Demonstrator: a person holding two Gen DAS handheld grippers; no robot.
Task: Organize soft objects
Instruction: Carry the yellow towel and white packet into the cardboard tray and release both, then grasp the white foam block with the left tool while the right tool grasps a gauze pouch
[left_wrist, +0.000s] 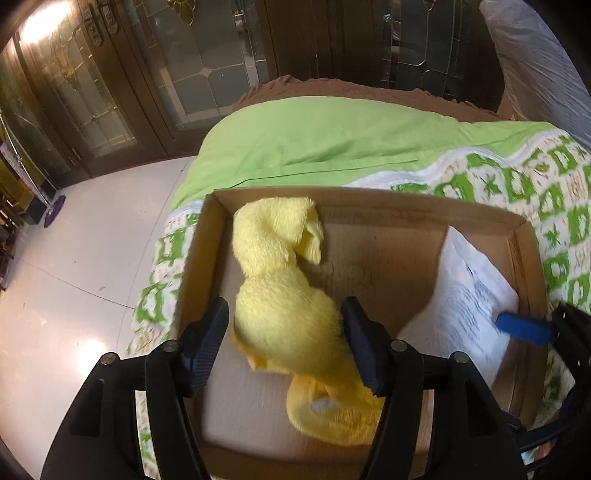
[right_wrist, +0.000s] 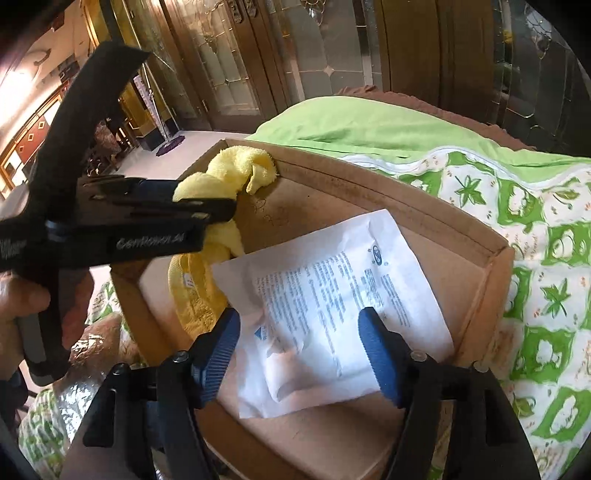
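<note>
Your cardboard box (left_wrist: 369, 206) sits on the bed (left_wrist: 314, 136). Inside, the yellow towel (left_wrist: 280, 295) runs 12 to 6; the white packet (right_wrist: 332, 295) lies at 3. Your left gripper (left_wrist: 284, 343) fingers straddle the towel, wide; your right gripper (right_wrist: 299, 354) fingers spread wide over the packet.

One shallow brown cardboard box (left_wrist: 480, 218) is seen, with one fluffy yellow towel (left_wrist: 284, 317) and one white printed packet (right_wrist: 332, 302) counted inside.

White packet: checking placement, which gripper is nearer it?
Right. Right gripper straddles the packet; left gripper is beside it, around the yellow towel.
</note>
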